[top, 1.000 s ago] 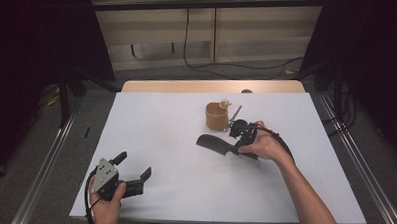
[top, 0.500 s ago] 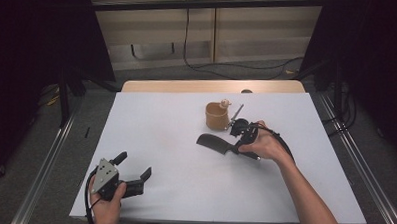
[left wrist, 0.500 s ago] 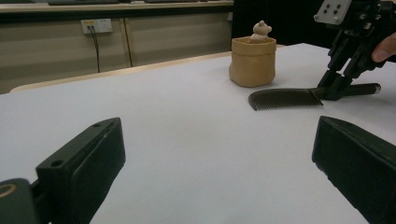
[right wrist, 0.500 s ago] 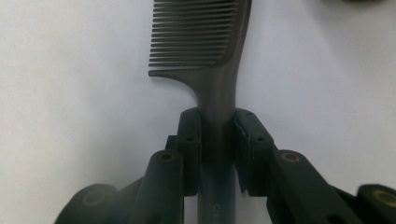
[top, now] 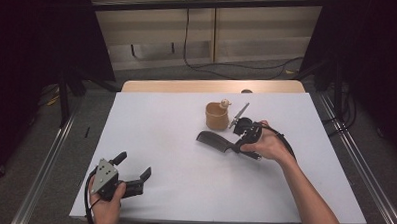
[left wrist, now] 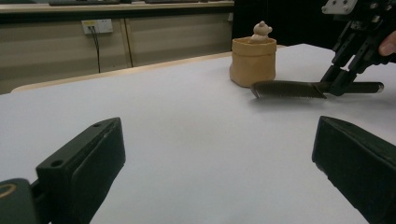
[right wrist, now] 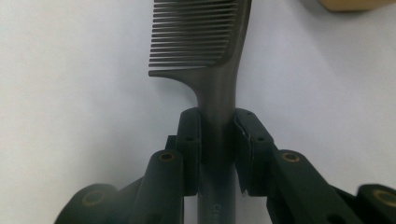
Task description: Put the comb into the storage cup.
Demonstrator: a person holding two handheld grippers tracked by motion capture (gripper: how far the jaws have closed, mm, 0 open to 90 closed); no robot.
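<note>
A dark grey comb lies low over the white table, right of centre, its teeth end pointing left. My right gripper is shut on the comb's handle. In the right gripper view the pads press the handle from both sides, and the teeth point away. From the left gripper view, the comb and the right gripper stand far right. My left gripper rests at the table's near left, open, nothing between its jaws.
A small tan pot with a little bear figure on its rim stands just behind the comb. The pot is also in the left gripper view. A wooden strip borders the table's far edge. Metal rails run along both sides.
</note>
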